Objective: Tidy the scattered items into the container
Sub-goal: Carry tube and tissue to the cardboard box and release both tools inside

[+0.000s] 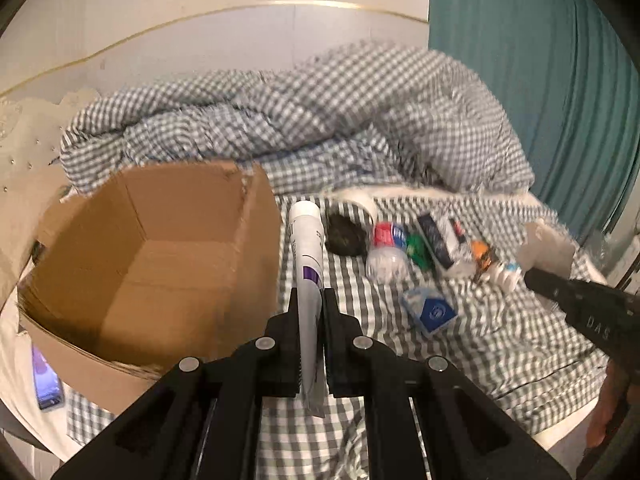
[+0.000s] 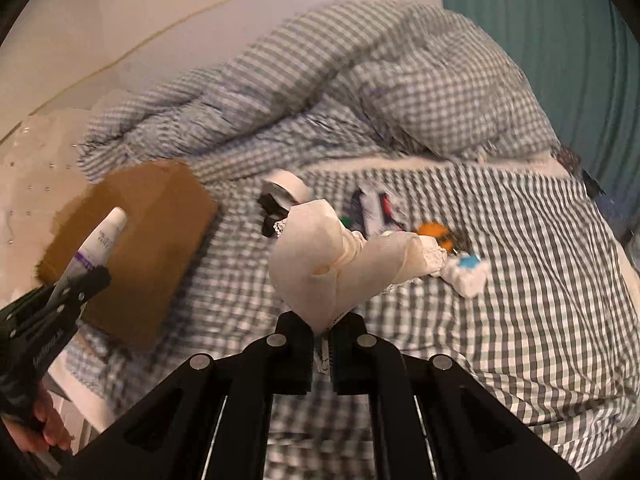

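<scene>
My left gripper [image 1: 311,296] is shut on a white tube with a purple band [image 1: 308,256], held just right of the open cardboard box [image 1: 152,264], whose inside shows nothing. My right gripper [image 2: 322,324] is shut on a cream cloth with lace trim [image 2: 340,256], lifted above the bed. On the checked sheet lie several items: a dark round lump [image 1: 345,234], a small bottle with a red and blue label [image 1: 386,248], a green piece [image 1: 418,248], a dark blue and white carton [image 1: 438,240], a blue and white packet [image 1: 430,310] and an orange item [image 1: 482,254].
A crumpled checked duvet [image 1: 300,112] is piled at the back of the bed. A teal curtain [image 1: 540,80] hangs at the right. A phone [image 1: 47,380] lies left of the box. A white tape roll [image 2: 286,190] sits near the items. A hand [image 2: 48,428] holds the left gripper.
</scene>
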Action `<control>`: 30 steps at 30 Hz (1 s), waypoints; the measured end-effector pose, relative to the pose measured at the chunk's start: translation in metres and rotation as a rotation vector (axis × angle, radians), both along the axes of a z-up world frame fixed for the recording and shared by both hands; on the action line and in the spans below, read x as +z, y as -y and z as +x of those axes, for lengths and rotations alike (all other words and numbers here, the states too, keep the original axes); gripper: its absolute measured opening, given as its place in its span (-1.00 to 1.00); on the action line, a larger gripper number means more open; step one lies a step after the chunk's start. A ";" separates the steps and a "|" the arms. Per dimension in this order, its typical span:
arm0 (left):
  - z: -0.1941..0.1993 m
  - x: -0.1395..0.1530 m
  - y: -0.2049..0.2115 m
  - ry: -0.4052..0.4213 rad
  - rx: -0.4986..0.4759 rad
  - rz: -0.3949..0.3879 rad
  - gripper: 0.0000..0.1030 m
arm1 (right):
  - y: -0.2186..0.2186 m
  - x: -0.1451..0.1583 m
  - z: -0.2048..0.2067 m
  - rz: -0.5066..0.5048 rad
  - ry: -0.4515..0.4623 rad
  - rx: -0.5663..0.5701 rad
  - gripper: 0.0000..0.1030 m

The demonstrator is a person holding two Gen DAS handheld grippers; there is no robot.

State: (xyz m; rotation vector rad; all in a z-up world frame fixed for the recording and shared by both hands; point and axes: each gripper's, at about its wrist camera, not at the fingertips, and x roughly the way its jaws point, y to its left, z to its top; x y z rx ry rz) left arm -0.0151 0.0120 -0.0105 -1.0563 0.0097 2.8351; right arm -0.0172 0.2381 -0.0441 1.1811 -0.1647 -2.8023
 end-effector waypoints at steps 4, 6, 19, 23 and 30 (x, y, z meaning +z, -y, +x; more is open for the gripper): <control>0.012 0.032 0.032 -0.047 0.039 -0.003 -0.85 | 0.028 0.031 0.011 0.005 -0.059 0.035 -0.91; 0.017 0.043 0.050 -0.053 0.060 0.011 -0.85 | 0.041 0.044 0.011 -0.011 -0.077 0.052 -0.91; 0.006 0.046 0.165 -0.037 0.194 0.015 -0.85 | 0.157 0.079 -0.002 -0.019 -0.116 0.187 -0.91; -0.016 0.030 0.179 -0.020 0.181 0.022 -0.85 | 0.190 0.069 -0.019 -0.016 -0.090 0.211 -0.90; -0.056 -0.006 0.188 0.017 0.159 0.037 -0.85 | 0.238 0.026 -0.063 -0.021 -0.015 0.244 -0.91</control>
